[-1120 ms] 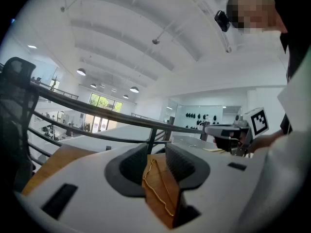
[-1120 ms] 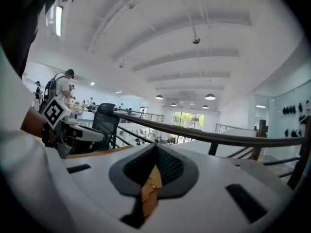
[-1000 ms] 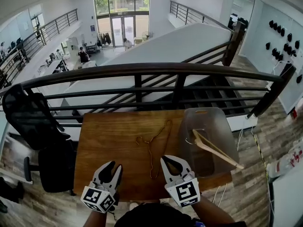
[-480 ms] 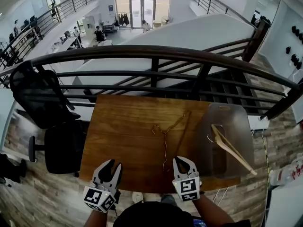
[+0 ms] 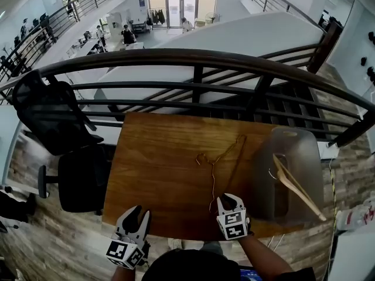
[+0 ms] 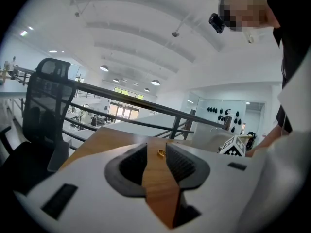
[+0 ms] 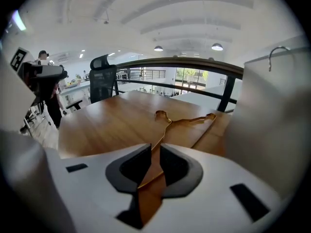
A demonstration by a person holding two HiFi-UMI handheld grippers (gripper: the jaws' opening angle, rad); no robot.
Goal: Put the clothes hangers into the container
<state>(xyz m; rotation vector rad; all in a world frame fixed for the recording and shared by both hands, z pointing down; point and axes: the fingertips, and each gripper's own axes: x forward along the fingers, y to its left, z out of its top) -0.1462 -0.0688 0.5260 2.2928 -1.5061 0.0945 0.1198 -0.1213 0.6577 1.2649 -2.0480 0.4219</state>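
Gold wire hanger (image 7: pixel 168 124), thin and angular, lies on glossy wooden table (image 5: pixel 158 174).

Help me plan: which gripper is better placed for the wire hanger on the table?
Right: the right gripper, jaws just opening, straddles the wire hanger; the left gripper sits farther away, empty.

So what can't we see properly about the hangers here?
Right gripper view: the container wall hides the wooden hanger except its hook.
Right gripper view: the wire hanger's near end vanishes behind the right tool, whose jaws have just been opening.
Head view: the container's floor is hazy.
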